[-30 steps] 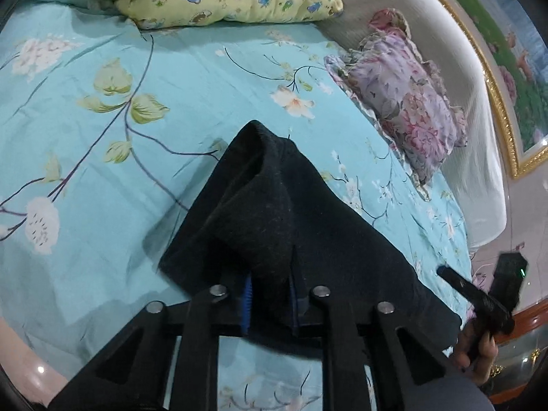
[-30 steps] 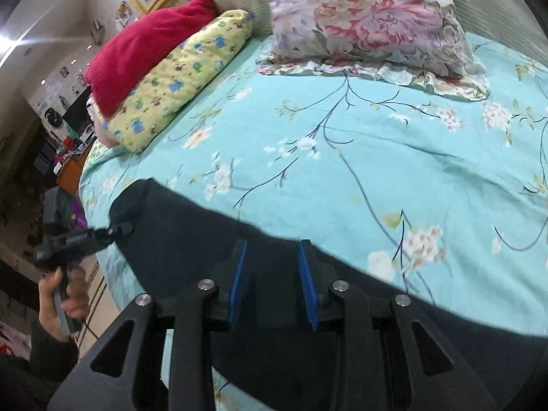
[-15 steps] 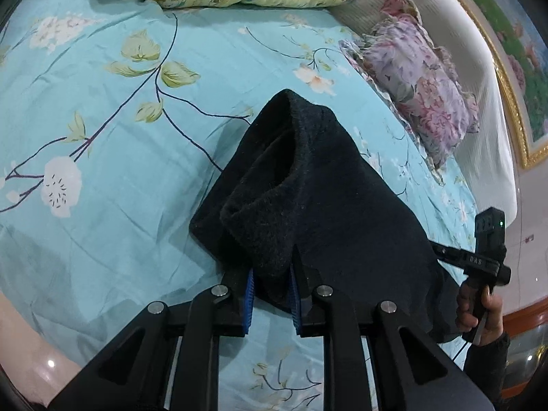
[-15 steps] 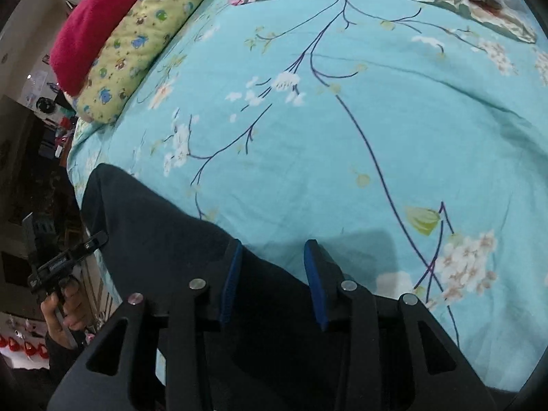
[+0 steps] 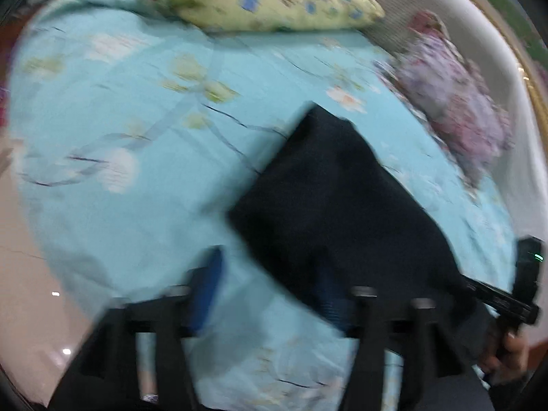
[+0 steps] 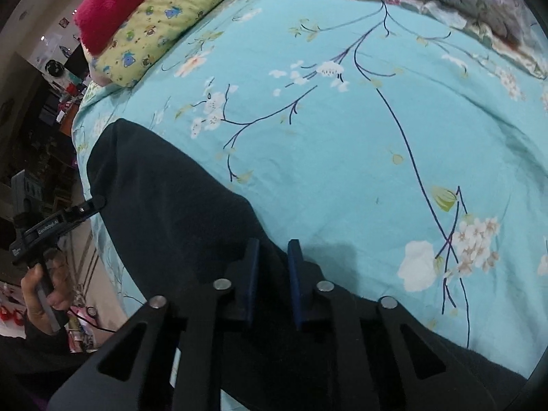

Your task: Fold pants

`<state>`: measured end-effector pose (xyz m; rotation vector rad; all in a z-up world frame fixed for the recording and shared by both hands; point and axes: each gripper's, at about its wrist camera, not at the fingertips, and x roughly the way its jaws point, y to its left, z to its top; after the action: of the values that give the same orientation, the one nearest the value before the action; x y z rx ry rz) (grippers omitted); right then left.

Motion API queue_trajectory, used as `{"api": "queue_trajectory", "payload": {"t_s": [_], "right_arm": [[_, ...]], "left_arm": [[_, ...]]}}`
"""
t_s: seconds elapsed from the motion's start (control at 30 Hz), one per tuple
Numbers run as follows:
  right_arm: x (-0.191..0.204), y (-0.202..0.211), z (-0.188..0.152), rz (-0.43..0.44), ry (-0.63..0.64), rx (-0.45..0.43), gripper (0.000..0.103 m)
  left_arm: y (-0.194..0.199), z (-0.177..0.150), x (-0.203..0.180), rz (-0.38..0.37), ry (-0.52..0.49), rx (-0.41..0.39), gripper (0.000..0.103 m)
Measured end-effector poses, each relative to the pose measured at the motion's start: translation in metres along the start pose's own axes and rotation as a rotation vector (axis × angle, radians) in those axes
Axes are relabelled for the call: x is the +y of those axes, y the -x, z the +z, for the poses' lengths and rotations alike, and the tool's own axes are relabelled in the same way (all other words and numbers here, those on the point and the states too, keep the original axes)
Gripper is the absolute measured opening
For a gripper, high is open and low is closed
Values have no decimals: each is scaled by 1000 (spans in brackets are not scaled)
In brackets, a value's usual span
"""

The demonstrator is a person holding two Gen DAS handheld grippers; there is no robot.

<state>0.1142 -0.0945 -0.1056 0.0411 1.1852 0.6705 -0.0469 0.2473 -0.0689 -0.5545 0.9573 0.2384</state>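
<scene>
Since a second ago my left gripper (image 5: 270,291) has let go: it was pinched on a bunched corner of the pants (image 5: 328,198), and now its fingers (image 5: 205,287) are spreading wide, one blue pad over bare sheet at 7 o'clock and the other against the cloth's near edge, nothing pressed between them. My right gripper (image 6: 272,274) has dropped closer to the bed (image 6: 342,137), and its fingers are closing with a narrow gap left; the pants' edge runs right at that gap, but I cannot tell whether the pads bite the cloth yet. The pants lie flat on the turquoise sheet along its near side, a dark slab running from 12 o'clock down to 5 o'clock in the left view, and from 9 to 6 o'clock in the right view. I judge at least one fold laid, since the corner reads thick and squared off; a further fold and smoothing seem left. The left view is badly smeared, so layers and seams are lost. The pants' near end is hidden behind both gripper frames, and the waistband cannot be picked out.
</scene>
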Motion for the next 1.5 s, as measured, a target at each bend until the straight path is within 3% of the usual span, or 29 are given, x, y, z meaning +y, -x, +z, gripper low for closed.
{"api": "queue_trajectory", "payload": {"t_s": [0.13,0.2,0.27,0.33,0.43,0.53,0.63,0.8,0.87,0.93,1.07,1.13,1.17,1.33,1.5], "right_arm": [[1,2,-3,0,0,-27,12],[0,3,-3,4,-18,-37,10],[0,7,-4,5,-29,-54,8],[0,12,-7,7,-41,-77,7],[0,24,-7,11,-61,-124,6],[3,54,-2,25,-79,-239,6],[10,67,6,-39,-84,-316,6],[3,20,9,-131,-100,-248,6],[0,2,9,-174,-98,-224,7],[-2,-1,3,-195,-114,-223,19],[1,34,-23,-167,-143,-267,25],[2,60,-48,-167,-153,-305,40],[1,73,-62,-170,-166,-325,41],[-34,127,-135,-176,-319,-404,42],[-59,161,-191,-252,-431,-452,42]], "left_arm": [[-14,11,11,-127,71,42,69],[-26,14,10,-141,77,75,68],[-30,17,8,-161,69,42,66],[-32,21,9,-202,72,32,35],[-9,32,5,-332,40,-51,19],[29,42,-22,-346,-129,-147,19],[29,44,-30,-318,-218,-165,18],[-26,40,-10,-245,-251,-92,19],[-34,36,-3,-223,-258,-74,25],[-25,30,5,-207,-270,-71,31],[16,20,-7,-147,-358,-149,31],[37,14,-23,-176,-416,-178,31],[43,11,-36,-201,-449,-182,31],[39,-13,-109,-330,-605,-117,32],[26,-64,-190,-448,-816,-19,32]]}}
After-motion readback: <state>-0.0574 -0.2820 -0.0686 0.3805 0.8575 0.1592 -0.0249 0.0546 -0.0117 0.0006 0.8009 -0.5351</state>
